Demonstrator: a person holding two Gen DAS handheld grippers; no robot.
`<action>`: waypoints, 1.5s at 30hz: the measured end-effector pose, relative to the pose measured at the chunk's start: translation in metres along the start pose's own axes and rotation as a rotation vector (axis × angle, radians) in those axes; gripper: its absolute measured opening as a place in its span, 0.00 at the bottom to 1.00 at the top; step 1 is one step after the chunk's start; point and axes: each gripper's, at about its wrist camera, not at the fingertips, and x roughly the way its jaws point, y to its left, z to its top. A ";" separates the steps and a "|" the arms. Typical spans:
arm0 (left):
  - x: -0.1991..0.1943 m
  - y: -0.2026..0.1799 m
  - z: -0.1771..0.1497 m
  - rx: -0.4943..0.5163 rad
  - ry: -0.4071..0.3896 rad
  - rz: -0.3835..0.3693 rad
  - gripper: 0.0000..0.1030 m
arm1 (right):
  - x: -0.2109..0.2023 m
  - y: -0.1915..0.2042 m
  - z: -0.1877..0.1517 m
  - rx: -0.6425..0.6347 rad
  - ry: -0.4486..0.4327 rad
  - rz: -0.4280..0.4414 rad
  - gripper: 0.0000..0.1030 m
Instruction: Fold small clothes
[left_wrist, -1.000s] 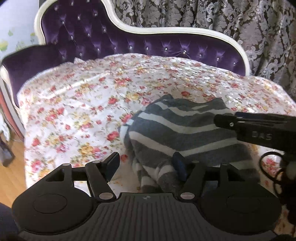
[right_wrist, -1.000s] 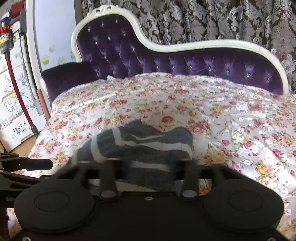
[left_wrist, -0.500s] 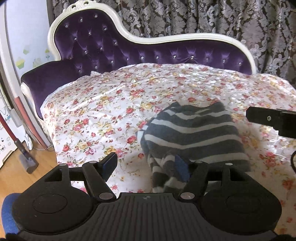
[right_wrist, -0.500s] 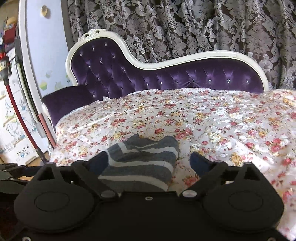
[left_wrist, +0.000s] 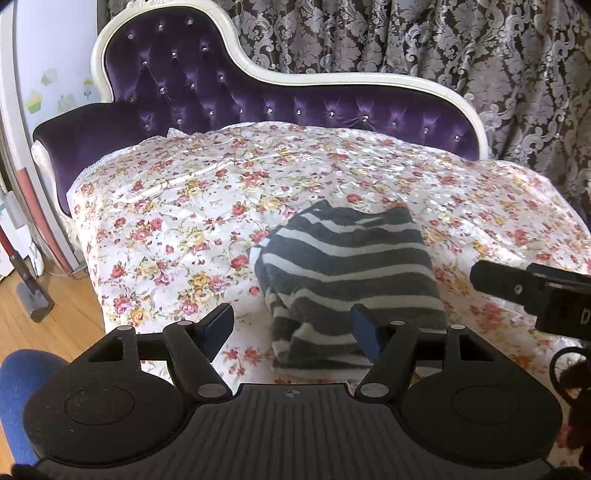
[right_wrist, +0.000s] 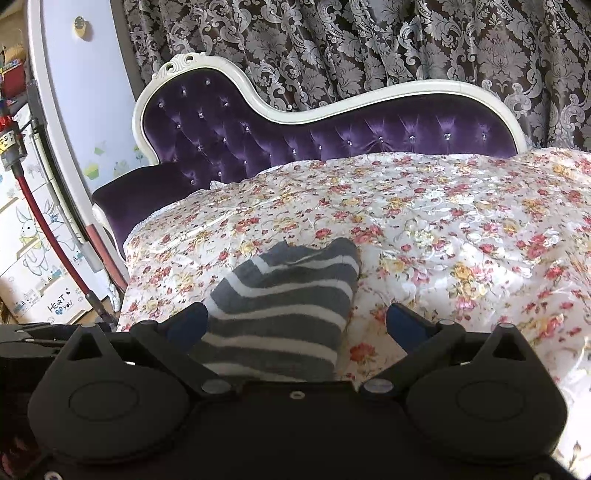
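striped garment, floral cover, purple sofa

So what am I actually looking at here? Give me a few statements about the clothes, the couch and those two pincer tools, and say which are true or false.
1. The striped garment lies folded on the floral cover. True.
2. The garment is plain red. False: it is grey with white stripes.
3. The right gripper is clamped on the garment. False: its jaws have just been opening and stand wide, pressing on nothing.
4. The left gripper is open. True.
5. The sofa back is purple, tufted, with a white frame. True.
6. A plain white wall stands behind the sofa. False: a patterned curtain hangs there.
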 end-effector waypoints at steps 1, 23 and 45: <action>-0.001 -0.001 -0.001 0.000 0.002 0.000 0.66 | -0.001 0.001 -0.002 -0.004 0.008 0.008 1.00; -0.007 -0.005 -0.014 0.011 0.042 0.004 0.66 | -0.015 0.016 -0.013 -0.041 -0.017 -0.110 0.99; 0.016 -0.005 -0.020 -0.007 0.152 -0.015 0.66 | -0.001 0.017 -0.022 -0.027 0.072 -0.131 0.99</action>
